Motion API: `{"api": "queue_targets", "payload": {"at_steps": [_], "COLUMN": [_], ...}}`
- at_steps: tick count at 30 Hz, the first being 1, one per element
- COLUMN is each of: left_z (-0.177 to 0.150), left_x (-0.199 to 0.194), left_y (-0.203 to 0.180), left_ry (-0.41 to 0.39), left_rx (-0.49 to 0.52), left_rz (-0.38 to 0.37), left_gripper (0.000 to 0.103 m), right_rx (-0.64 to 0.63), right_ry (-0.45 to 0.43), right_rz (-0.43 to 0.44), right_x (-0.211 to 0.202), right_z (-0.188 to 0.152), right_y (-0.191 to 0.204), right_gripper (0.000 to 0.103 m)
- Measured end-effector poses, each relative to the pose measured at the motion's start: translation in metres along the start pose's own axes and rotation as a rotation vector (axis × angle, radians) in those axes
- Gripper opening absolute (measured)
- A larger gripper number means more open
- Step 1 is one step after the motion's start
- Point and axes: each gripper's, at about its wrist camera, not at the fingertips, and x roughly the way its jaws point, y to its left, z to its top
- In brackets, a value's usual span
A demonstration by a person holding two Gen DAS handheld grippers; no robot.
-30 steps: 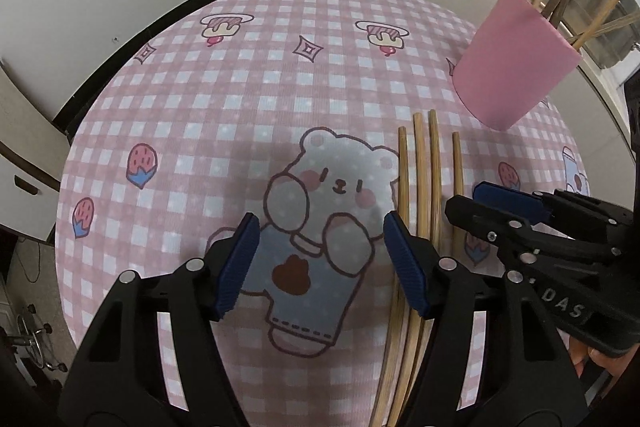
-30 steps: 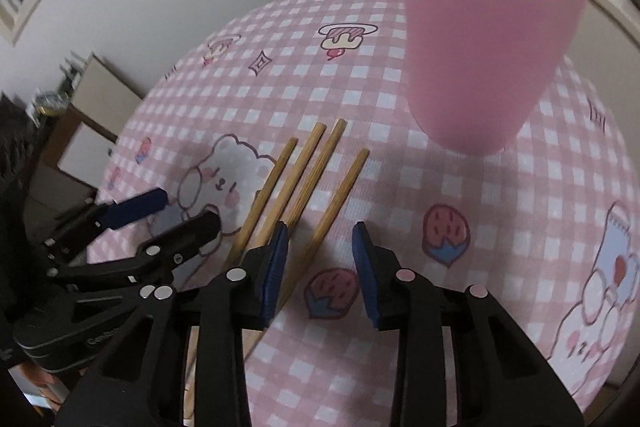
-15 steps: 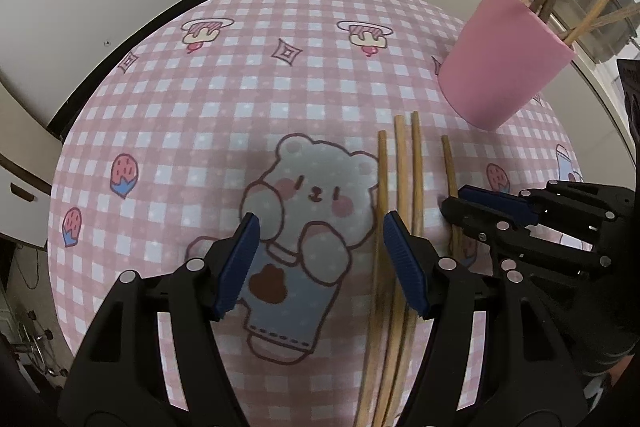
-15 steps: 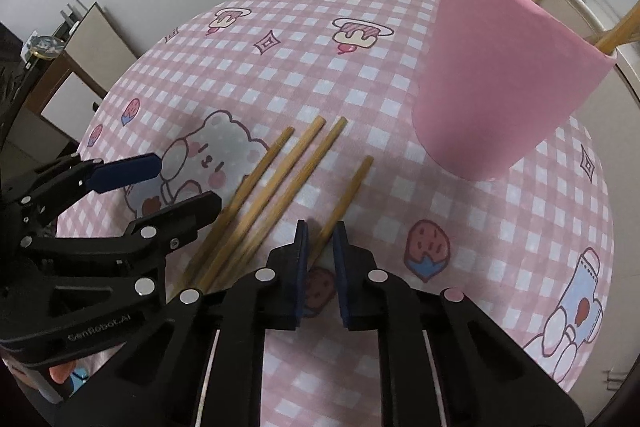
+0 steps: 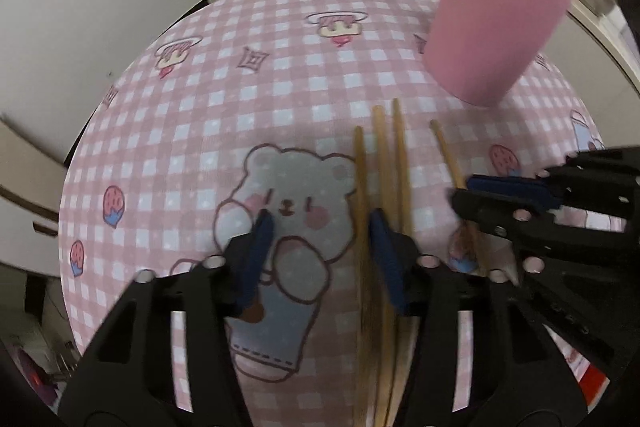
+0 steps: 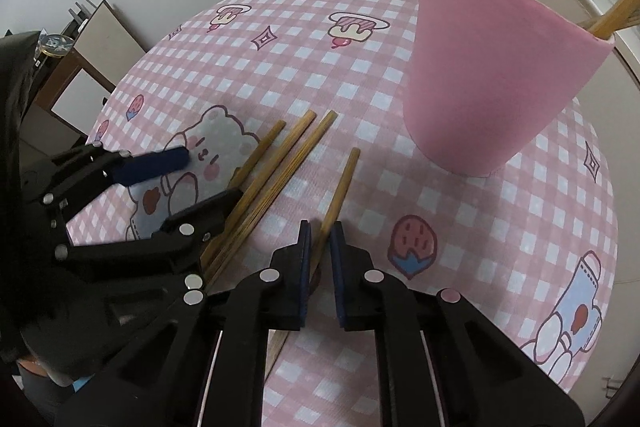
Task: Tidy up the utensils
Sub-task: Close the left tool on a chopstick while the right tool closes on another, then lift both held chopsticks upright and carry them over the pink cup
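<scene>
Pink checked tablecloth [image 6: 280, 75], pink cup [image 6: 492, 79] at 1 o'clock of right gripper [image 6: 320, 247]. Right pads clamped on lone chopstick [image 6: 340, 183]; lift level, tip first into cup. Left gripper [image 5: 320, 247] just closing, nothing clamped; outermost of three chopsticks [image 5: 384, 163] between its pads, center before squeezing.

lower ends of the three chopsticks [image 5: 380, 267] (motion-blurred) behind the left gripper [image 5: 320, 259]

Matt wooden chopsticks [image 6: 338, 189] — cloth tablecloth [image 6: 312, 39]

Four chopsticks [image 6: 280, 163] on the cloth, one pink cup [image 6: 492, 75].
</scene>
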Motion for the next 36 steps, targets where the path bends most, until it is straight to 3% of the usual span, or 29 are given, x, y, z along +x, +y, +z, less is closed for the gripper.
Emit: {"api": "queue_targets", "payload": {"at_steps": [5, 7, 12, 17, 27, 36], "left_z": [0.004, 0.004, 0.003, -0.005, -0.01, -0.012], "left_x": [0.001, 0.0, -0.006, -0.037, -0.132, -0.197], "left_y": [-0.015, -0.019, -0.021, 0.003, 0.015, -0.004], "left_ry": [-0.008, -0.016, -0.027, -0.081, -0.297, -0.464], "left_rx": [0.033, 0.037, 0.012, -0.024, -0.096, -0.094], "left_rz": [-0.024, -0.016, -0.025, -0.046, -0.034, -0.048], "left_gripper": [0.012, 0.007, 0.006, 0.006, 0.006, 0.006], "right_rx": [-0.023, -0.026, -0.048, -0.049, -0.072, -0.066], "right_ry": [-0.007, -0.02, -0.055, -0.113, -0.283, -0.451], "right_rz": [-0.026, -0.033, -0.06, -0.035, 0.013, 0.036], "right_x": [0.001, 0.001, -0.004, -0.025, -0.097, -0.163], "right_z": [0.001, 0.0, -0.004, -0.005, -0.017, -0.031], "right_y": [0.006, 0.007, 0.011, 0.015, 0.029, 0.022], "right_gripper": [0.008, 0.008, 0.006, 0.005, 0.005, 0.004]}}
